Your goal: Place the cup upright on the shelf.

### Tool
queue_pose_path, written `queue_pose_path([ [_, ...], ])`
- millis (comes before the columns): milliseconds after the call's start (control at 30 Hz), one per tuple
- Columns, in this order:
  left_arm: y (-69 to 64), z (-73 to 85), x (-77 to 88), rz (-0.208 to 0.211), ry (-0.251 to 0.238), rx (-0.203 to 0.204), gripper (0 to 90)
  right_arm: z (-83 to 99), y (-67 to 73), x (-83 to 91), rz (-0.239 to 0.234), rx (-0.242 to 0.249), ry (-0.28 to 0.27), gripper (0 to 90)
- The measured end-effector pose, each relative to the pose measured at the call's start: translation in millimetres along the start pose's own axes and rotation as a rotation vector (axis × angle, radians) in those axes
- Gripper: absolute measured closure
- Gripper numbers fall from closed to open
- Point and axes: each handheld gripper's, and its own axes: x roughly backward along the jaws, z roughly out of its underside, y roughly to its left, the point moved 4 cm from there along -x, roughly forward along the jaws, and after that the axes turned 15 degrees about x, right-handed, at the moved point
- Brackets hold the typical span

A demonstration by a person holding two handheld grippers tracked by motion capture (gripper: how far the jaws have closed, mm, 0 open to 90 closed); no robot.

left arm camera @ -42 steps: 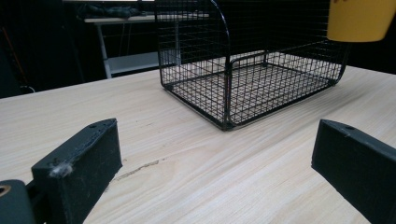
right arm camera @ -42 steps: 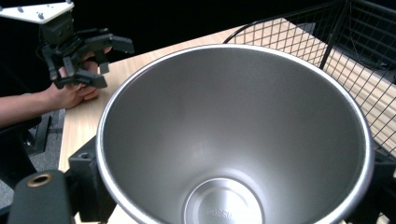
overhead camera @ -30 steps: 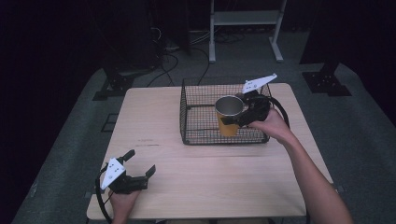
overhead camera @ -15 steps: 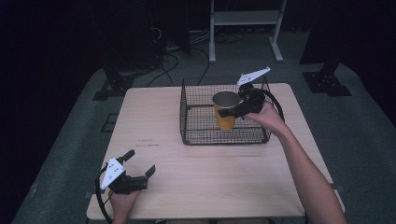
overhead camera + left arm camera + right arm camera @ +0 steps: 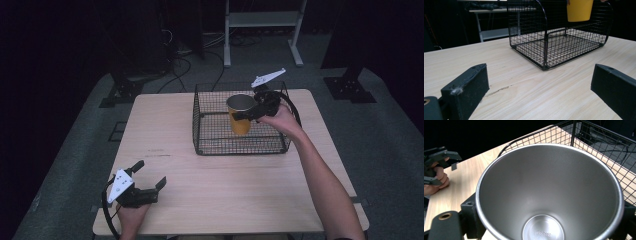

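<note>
A yellow cup with a steel inside hangs over the floor of the black wire basket, and my right gripper is shut on it near its rim. The left gripper view shows the cup's base off the basket's mesh floor. In the right gripper view the cup's empty steel inside sits between my jaws. My left gripper rests low at the table's front left corner, open, with bare wood between its jaws.
The basket stands at the back right of the wooden table. The left hand and its gripper appear far off in the right gripper view. A metal stand and cables lie on the dark floor behind the table.
My right gripper has carried the cup a little up and toward the back left of the basket. The left gripper has stayed still.
</note>
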Motion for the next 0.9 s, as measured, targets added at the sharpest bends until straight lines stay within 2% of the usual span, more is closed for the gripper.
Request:
queue_pose_path([
  [267, 0.1, 0.0, 0.2, 0.000, 0.001, -0.001, 0.8, 4.7, -11.2, -15.5, 0.003, -0.018, 0.000, 12.4],
  [533, -0.1, 0.0, 0.2, 0.001, 0.000, -0.001, 0.8, 10.8, -19.1, -25.1, -0.006, -0.056, -0.014, 12.3],
  [900, 0.1, 0.0, 0.3, 0.000, -0.001, -0.001, 0.8, 17.0, -27.1, -38.6, 0.008, -0.080, 0.010, 12.3],
])
